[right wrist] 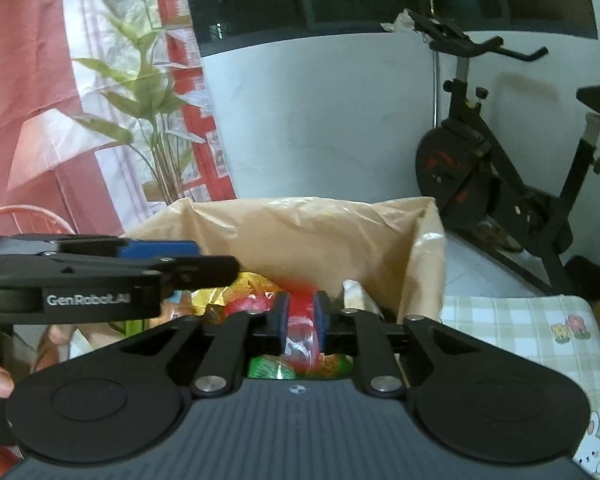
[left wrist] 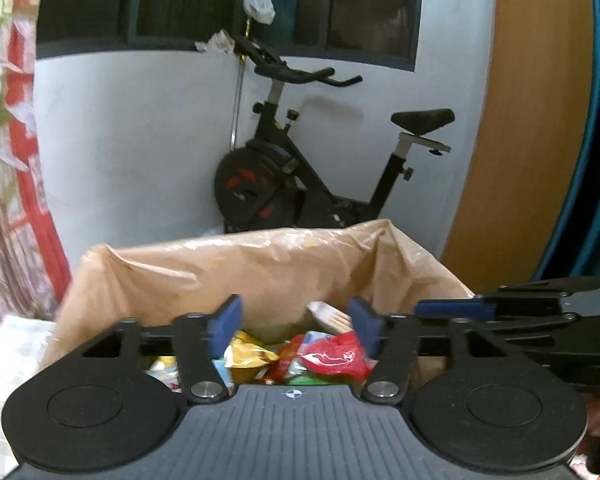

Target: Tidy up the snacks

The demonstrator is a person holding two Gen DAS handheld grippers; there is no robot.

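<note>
Nearest, the right gripper [right wrist: 300,322] had its fingers [right wrist: 281,316] pinched tight on a red packet [right wrist: 300,344], held just above the mouth of the bag-lined box [right wrist: 308,224]. The left gripper [left wrist: 296,326] hovered beside it over the same opening, fingers spread wide and carrying nothing. Below both, the box already held a loose heap of snacks [left wrist: 260,354]: yellow, red, green and pale blue wrappers, jumbled rather than sorted, with a white packet [left wrist: 332,318] standing against the far side. Judged from this, collecting was well along and the red packet was one of the later pieces to go in; whether more snacks waited elsewhere could not be told, since the surroundings nearby were mostly hidden. The checked cloth on the desk [right wrist: 512,320] to the right of the box showed no wrappers. Beyond the brown liner stood an exercise bike [left wrist: 320,168] against the pale wall, a potted plant [right wrist: 152,92] and red curtain to the left.
</note>
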